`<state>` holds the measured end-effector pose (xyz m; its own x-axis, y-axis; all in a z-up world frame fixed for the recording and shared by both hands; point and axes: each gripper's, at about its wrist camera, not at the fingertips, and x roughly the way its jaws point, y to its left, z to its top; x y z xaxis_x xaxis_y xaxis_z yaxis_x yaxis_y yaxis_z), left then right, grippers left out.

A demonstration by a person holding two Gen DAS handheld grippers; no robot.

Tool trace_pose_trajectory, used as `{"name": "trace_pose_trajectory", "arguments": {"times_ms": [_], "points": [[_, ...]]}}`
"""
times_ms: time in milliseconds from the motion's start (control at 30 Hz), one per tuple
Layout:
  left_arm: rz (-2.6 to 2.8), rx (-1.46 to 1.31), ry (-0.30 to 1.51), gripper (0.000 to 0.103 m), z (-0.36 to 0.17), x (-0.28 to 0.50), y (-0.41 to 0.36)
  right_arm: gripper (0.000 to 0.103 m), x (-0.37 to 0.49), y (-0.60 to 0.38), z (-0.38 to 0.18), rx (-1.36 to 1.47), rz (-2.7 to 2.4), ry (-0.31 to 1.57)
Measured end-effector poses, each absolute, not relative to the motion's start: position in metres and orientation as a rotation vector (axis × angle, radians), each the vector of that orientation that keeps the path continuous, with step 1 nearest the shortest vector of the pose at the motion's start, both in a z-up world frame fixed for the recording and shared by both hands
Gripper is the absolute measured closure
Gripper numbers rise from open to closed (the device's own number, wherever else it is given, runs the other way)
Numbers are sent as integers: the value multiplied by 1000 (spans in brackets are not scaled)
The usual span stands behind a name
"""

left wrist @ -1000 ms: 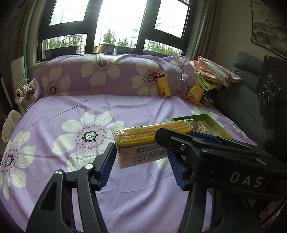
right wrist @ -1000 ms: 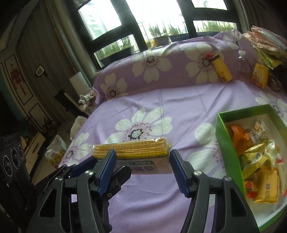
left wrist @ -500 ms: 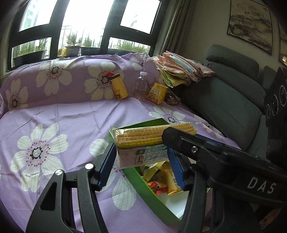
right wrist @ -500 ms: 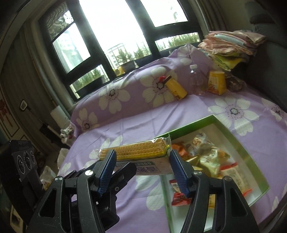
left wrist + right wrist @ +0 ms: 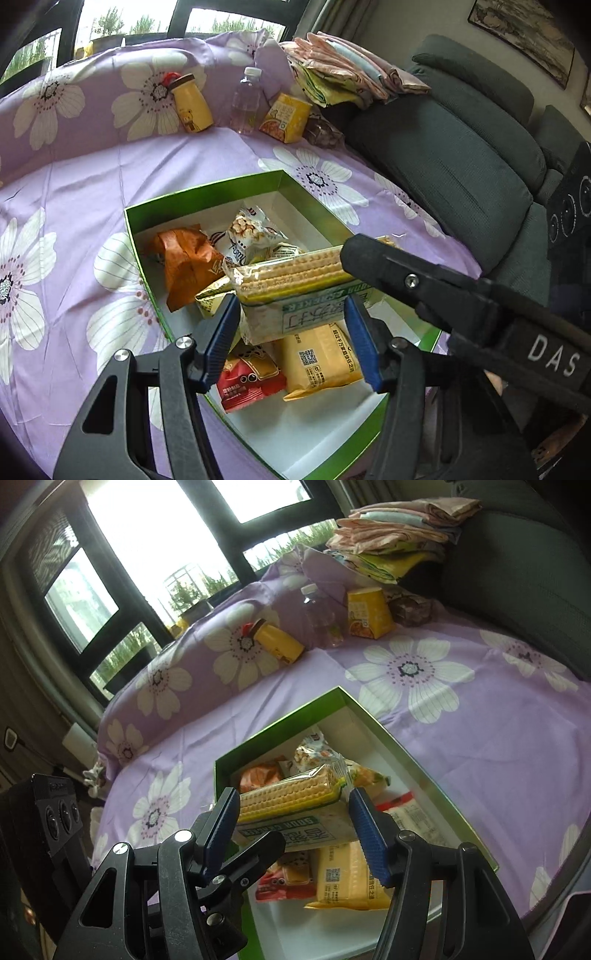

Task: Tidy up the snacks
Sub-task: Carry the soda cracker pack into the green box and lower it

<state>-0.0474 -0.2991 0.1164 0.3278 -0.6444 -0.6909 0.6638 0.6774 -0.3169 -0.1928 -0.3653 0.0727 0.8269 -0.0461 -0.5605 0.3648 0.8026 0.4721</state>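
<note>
Blue ribbed pads of the left tool (image 5: 291,336) clamp one end of a long cracker pack (image 5: 295,291), and the right tool (image 5: 293,829) clamps the other end, so both tools grasp the same pack between them. In the left wrist view the right tool's black arm crosses over the pack's far end; in the right wrist view the left tool's black fingers sit beside the left pad. Clear wrap shows a row of pale ridged crackers above a white and green label.

Directly under the pack lies an open green box (image 5: 207,192) with a white inside, resting on a purple bedsheet (image 5: 74,192) printed with white flowers. Inside the box lie an orange packet (image 5: 184,262), a popcorn bag (image 5: 251,229), a yellow packet (image 5: 317,358) and a red packet (image 5: 247,380).

Against the flowered pillow stand a yellow bottle (image 5: 190,105), a clear water bottle (image 5: 245,99) and a yellow carton (image 5: 286,116). Folded cloths (image 5: 343,70) are stacked beside a dark grey sofa (image 5: 461,147).
</note>
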Motion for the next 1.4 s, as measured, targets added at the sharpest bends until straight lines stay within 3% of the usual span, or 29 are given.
{"name": "trace_pose_trajectory", "arguments": {"times_ms": [533, 1400], "points": [[-818, 56, 1034, 45, 87, -34, -318, 39, -167, -383, 32, 650, -298, 743], [-826, 14, 1050, 42, 85, -33, -312, 38, -163, -381, 30, 633, -318, 782]]}}
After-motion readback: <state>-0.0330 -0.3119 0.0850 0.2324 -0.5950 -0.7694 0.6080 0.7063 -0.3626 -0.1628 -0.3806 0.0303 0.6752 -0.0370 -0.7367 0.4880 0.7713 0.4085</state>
